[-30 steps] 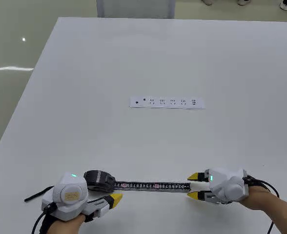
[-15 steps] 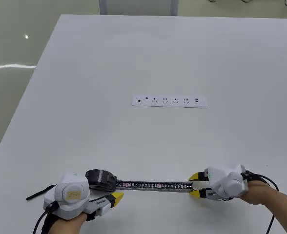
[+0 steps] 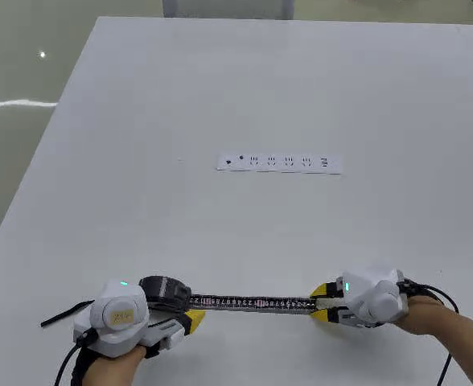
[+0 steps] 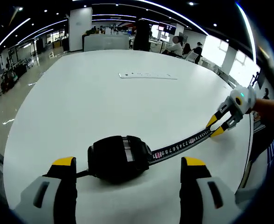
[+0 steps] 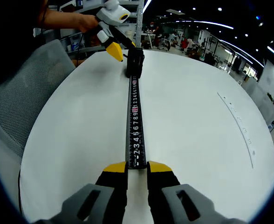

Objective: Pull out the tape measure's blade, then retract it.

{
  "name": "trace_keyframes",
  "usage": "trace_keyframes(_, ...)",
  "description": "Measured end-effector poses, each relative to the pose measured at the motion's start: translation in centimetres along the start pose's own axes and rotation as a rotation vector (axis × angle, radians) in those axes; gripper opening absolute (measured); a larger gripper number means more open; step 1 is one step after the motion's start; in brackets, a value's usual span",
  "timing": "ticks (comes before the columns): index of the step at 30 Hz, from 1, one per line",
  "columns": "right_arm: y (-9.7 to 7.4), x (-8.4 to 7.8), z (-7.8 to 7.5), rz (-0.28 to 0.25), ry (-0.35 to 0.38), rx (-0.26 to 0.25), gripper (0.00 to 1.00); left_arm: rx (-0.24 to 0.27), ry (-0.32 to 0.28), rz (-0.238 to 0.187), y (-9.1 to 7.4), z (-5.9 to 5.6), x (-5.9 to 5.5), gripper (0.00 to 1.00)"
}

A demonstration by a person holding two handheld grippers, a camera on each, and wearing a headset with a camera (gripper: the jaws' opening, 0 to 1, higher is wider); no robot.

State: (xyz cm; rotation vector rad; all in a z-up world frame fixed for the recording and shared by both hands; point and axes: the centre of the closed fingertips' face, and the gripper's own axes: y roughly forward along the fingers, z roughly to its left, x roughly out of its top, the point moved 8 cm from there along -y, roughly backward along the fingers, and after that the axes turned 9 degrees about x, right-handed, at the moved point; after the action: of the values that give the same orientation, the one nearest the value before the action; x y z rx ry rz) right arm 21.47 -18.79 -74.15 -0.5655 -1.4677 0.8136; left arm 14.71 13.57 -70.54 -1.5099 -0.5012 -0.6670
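We see the left tongs (image 4: 127, 162) held low and spread wide, flanking the tape measure (image 3: 164, 291) on the table (image 3: 261, 96); the right tongs (image 5: 137, 166) pinch the blade (image 5: 136, 116) tip.

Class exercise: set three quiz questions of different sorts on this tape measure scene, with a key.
1. True or false: the right gripper is shut on the blade.
2. The tape measure case sits: A) between the left gripper's open jaws; B) inside the right gripper; C) on the floor.
3. Short answer: what white thing lies on the table beyond the blade?
Key: 1 true; 2 A; 3 the power strip.
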Motion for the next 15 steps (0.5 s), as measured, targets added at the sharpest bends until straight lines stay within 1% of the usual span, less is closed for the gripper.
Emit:
trace_keyframes(2, 0.0, 0.0, 0.0, 0.002, -0.014, 0.004, 0.15, 0.011, -0.005, -0.003, 0.2, 0.0, 0.0, 0.88)
trace_keyframes(5, 0.0, 0.0, 0.0, 0.002, -0.012, 0.005, 0.15, 0.031, -0.024, -0.007, 0.6, 0.1, -0.1, 0.86)
trace_keyframes(7, 0.0, 0.0, 0.0, 0.005, -0.013, 0.004, 0.15, 0.048, -0.034, -0.017, 0.6, 0.2, 0.0, 0.84)
trace_keyframes(10, 0.0, 0.0, 0.0, 0.011, -0.025, 0.003, 0.15, 0.065, -0.043, -0.016, 1.2, 0.1, -0.3, 0.81)
trace_keyframes(13, 0.0, 0.0, 0.0, 0.013, -0.03, 0.001, 0.15, 0.068, -0.067, -0.009, 1.8, 0.2, -0.5, 0.78)
trace_keyframes(15, 0.0, 0.0, 0.0, 0.013, -0.032, 0.0, 0.15, 0.072, -0.082, -0.012, 1.6, 0.2, -0.3, 0.77)
